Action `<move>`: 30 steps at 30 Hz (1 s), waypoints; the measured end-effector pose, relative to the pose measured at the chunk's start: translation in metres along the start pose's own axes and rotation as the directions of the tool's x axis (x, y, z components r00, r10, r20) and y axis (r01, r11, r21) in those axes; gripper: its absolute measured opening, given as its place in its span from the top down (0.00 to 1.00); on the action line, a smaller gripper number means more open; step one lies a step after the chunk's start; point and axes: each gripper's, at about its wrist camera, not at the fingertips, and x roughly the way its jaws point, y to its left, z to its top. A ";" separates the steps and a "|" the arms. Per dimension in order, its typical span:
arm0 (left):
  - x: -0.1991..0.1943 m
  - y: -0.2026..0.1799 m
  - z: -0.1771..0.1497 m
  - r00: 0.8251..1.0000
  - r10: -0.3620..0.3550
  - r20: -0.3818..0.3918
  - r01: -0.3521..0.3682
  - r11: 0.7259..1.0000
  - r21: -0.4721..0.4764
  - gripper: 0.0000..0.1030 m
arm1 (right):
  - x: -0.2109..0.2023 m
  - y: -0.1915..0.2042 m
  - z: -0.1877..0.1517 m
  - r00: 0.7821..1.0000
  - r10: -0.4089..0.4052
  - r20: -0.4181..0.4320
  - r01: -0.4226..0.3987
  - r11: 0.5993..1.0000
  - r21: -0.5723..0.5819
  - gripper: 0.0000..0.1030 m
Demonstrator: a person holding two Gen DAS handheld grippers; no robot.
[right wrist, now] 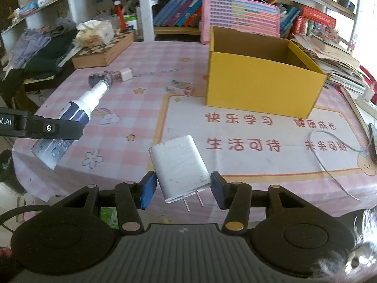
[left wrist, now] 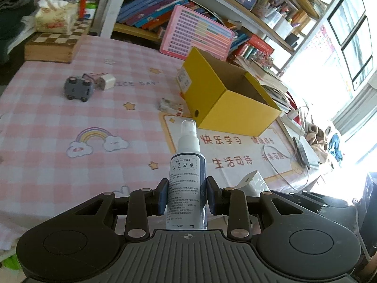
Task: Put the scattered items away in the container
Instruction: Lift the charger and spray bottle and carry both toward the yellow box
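My left gripper (left wrist: 187, 195) is shut on a spray bottle (left wrist: 187, 172) with a dark label and white nozzle, held above the table; the bottle also shows in the right wrist view (right wrist: 70, 120). My right gripper (right wrist: 182, 191) is shut on a white charger plug (right wrist: 179, 165), prongs pointing toward me. The open yellow cardboard box (left wrist: 226, 99) stands further back on the table, and it shows empty in the right wrist view (right wrist: 261, 80). A grey toy car (left wrist: 79, 88), a small white plug (left wrist: 107, 81) and a small packet (left wrist: 170, 106) lie on the pink checked cloth.
A wooden chessboard box (left wrist: 54, 43) with a tissue pack (left wrist: 56, 15) sits at the back left. Bookshelves with a pink board (left wrist: 198, 33) line the back. A white cable (right wrist: 329, 162) and stacked papers (right wrist: 334, 63) lie at the right. Clothes (right wrist: 42, 47) pile at the left.
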 end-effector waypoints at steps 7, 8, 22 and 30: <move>0.017 -0.019 0.007 0.999 -0.029 -0.017 0.030 0.999 0.035 0.70 | -0.003 -0.023 -0.002 0.999 -0.043 0.000 0.043 0.998 0.038 0.53; 0.019 -0.023 0.008 0.999 -0.034 -0.021 0.034 0.999 0.042 0.70 | -0.003 -0.026 -0.002 0.999 -0.049 0.000 0.049 0.998 0.044 0.53; 0.047 -0.047 0.020 0.998 -0.050 -0.046 0.054 0.994 0.091 0.70 | 0.004 -0.070 0.006 0.996 -0.086 -0.018 0.087 0.989 0.119 0.53; 0.067 -0.064 0.027 0.996 -0.071 -0.061 0.078 0.990 0.114 0.69 | 0.007 -0.088 0.009 0.994 -0.107 -0.025 0.110 0.985 0.130 0.53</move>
